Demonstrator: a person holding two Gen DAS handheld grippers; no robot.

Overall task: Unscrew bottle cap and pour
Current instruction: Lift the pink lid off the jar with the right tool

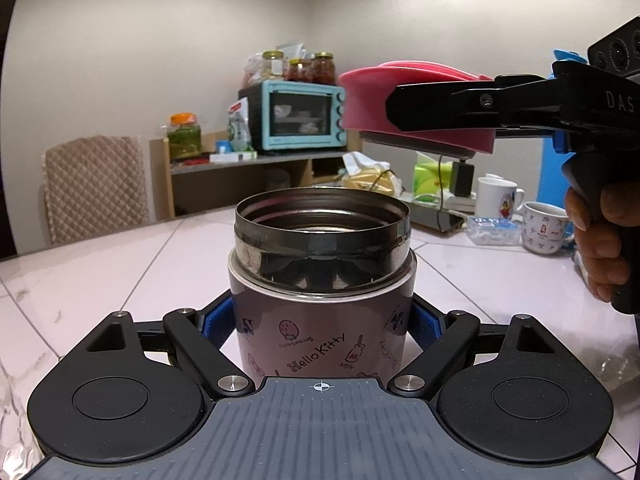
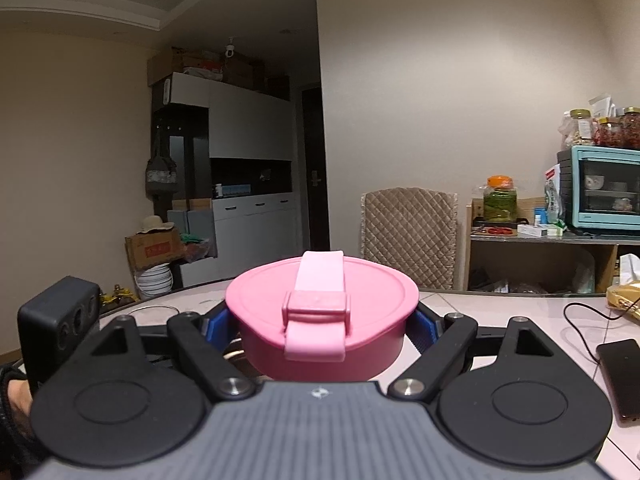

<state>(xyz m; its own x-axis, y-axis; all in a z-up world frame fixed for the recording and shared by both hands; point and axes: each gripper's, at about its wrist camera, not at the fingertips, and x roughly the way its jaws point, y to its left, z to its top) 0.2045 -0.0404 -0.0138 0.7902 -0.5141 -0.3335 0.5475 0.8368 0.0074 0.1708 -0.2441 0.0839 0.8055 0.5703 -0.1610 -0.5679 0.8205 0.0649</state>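
Observation:
A pink Hello Kitty food jar [image 1: 320,332] with an open steel mouth [image 1: 322,216] stands upright on the white tiled table [image 1: 100,272]. My left gripper [image 1: 320,320] is shut on the jar's body, blue pads on both sides. My right gripper [image 2: 320,326] is shut on the jar's pink cap [image 2: 320,312], which has a paler pink strap handle. In the left wrist view the cap [image 1: 368,108] hangs in the air above and to the right of the jar's mouth, apart from it.
Two white mugs [image 1: 496,196] [image 1: 544,228], a tissue pack and bags stand at the table's far right. A phone [image 2: 620,376] with a cable lies on the table. A quilted chair [image 1: 94,188] and a shelf with a teal oven [image 1: 302,116] stand behind.

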